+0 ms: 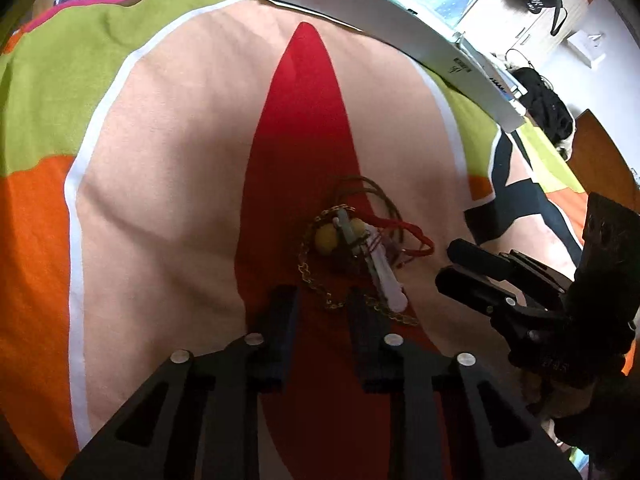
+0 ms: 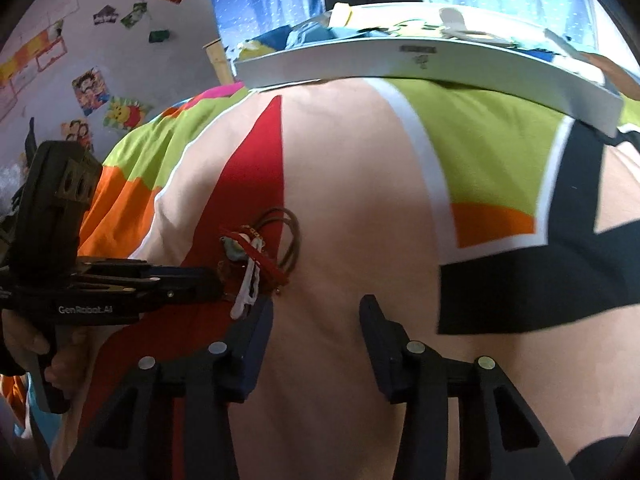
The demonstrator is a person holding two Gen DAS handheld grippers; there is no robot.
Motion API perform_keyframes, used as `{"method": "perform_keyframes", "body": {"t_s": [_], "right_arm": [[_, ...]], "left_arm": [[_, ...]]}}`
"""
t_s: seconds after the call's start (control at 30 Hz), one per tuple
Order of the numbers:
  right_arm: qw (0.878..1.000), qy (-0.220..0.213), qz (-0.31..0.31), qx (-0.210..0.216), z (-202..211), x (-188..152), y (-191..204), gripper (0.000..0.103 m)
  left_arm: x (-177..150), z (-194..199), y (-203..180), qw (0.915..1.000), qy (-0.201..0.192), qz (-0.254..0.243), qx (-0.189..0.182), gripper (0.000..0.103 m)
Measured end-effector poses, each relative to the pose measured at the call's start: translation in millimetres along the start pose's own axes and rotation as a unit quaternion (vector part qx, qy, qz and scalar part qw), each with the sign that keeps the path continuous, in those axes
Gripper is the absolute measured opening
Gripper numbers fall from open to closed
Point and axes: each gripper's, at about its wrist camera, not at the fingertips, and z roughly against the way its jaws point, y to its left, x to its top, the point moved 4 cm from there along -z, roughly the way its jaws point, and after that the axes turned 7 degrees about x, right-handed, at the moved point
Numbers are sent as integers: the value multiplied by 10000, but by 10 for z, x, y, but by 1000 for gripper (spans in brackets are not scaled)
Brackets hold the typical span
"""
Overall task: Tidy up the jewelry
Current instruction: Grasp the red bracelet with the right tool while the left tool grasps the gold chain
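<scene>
A tangle of jewelry (image 1: 352, 248) lies on the red stripe of a colourful bedspread (image 1: 160, 160). It holds a gold chain (image 1: 310, 276), yellow beads (image 1: 326, 240), a white clip (image 1: 386, 276), a red cord (image 1: 418, 240) and brown cord loops (image 1: 372, 188). My left gripper (image 1: 322, 300) is open just short of the pile, with the chain lying between its fingertips. My right gripper (image 2: 316, 308) is open over bare peach fabric, to the right of the jewelry pile (image 2: 256, 252). In the right wrist view the left gripper (image 2: 212, 284) reaches the pile from the left.
A white flat box (image 1: 400, 28) with papers and small items on it lies at the far edge of the bed, also visible as the white box (image 2: 400, 64). Dark bags and a cabinet stand far right. A hand (image 2: 60, 368) holds the left tool.
</scene>
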Motion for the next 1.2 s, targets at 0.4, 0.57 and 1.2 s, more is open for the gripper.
{"method": "perform_keyframes", "body": {"t_s": [0.4,0.57,1.2], "right_arm": [[9990,143,432,53,-158,149,139,24],[9972,146,727,-31,-165,157,240,6],[9970,-509,281,-504,507,-34,323,5]], "left_arm": [[26,-92,-74,9991,107,-290,295,14],[28,-79,-69,9990,124,-266,347,7],[-103,361,-157,9910,-632,-826,844,1]]}}
